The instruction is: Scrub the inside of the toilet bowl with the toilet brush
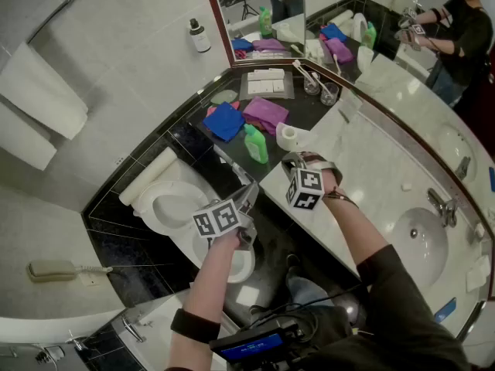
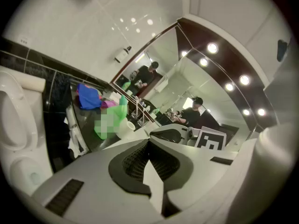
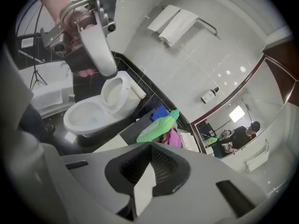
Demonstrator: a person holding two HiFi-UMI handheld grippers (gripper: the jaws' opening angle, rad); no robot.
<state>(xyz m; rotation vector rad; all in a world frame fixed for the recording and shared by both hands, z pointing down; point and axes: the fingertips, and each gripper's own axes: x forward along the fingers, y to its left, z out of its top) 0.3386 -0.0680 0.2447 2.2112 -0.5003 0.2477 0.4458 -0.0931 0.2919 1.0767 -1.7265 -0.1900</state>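
Note:
The white toilet (image 1: 244, 267) stands at the lower left with its lid (image 1: 172, 204) raised; my left arm covers part of the bowl. No toilet brush shows in any view. My left gripper (image 1: 249, 198) hangs above the bowl, shut, with nothing in it (image 2: 149, 146). In the right gripper view it shows over the toilet (image 3: 86, 118) with its white fingers (image 3: 100, 55) pointing down. My right gripper (image 1: 298, 161) is over the near edge of the marble counter (image 1: 363, 168), to the right of the toilet. Its jaws meet with nothing between them (image 3: 150, 148).
A green bottle (image 1: 255, 144), blue cloth (image 1: 224, 120), purple cloth (image 1: 265, 113) and paper roll (image 1: 288, 136) sit on the dark ledge behind the toilet. A sink (image 1: 418, 242) with faucet (image 1: 441, 205) is at right. Towels (image 1: 42, 91) hang on the left wall.

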